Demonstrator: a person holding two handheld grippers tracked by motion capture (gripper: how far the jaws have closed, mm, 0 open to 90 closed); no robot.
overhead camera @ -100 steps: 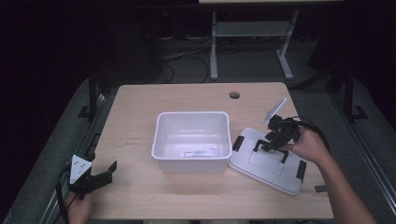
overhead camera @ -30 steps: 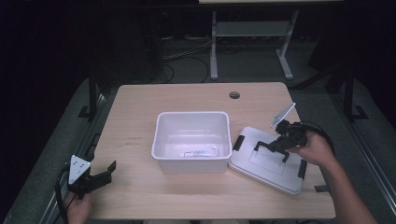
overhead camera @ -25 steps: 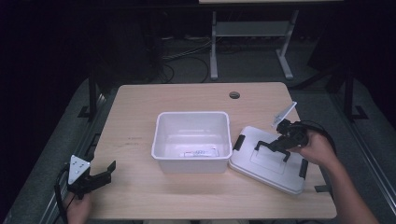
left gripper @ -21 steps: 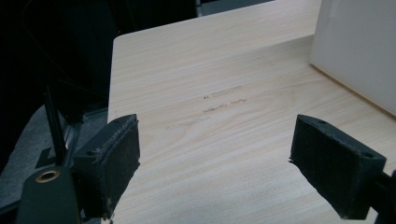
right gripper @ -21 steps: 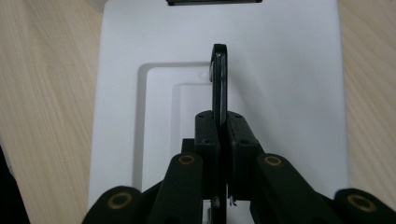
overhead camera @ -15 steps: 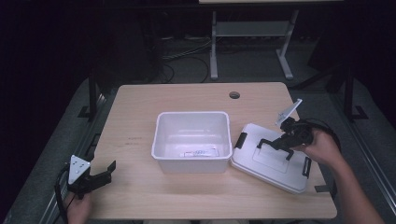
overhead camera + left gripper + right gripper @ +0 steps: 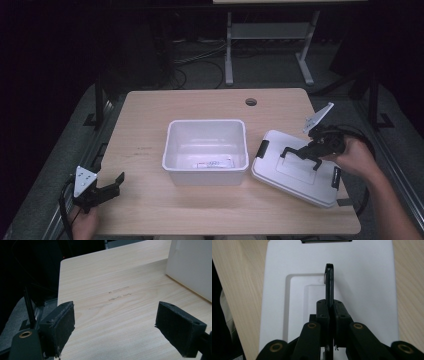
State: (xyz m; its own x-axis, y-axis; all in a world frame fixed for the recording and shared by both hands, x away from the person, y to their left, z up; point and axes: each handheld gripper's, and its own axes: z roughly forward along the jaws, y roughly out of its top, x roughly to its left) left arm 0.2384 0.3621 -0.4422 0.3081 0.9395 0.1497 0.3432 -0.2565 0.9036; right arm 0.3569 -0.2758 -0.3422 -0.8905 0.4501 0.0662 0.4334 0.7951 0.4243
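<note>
A white lid point(image 7: 295, 175) with a black handle point(image 7: 301, 152) lies on the table right of an open white bin point(image 7: 206, 122). My right gripper point(image 7: 312, 146) is above the lid's middle, shut on the handle, which stands up from the lid. In the right gripper view the thin handle point(image 7: 329, 282) runs straight out from between the closed pads point(image 7: 322, 312), over the white lid point(image 7: 362, 277). My left gripper point(image 7: 112, 184) rests at the table's front left corner, open, with bare wood between its pads point(image 7: 60, 327). The bin's wall point(image 7: 192, 265) is far to its right.
A small label or slip point(image 7: 212, 163) lies on the bin's floor. Black latches point(image 7: 262, 149) sit at the lid's ends. A cable hole point(image 7: 251, 102) is at the back of the table. Table legs and cables stand in the dark beyond the far edge.
My right gripper has risen a little and drifted right while gripping the handle, and the lid has shifted slightly with it. The left gripper has stayed put.
</note>
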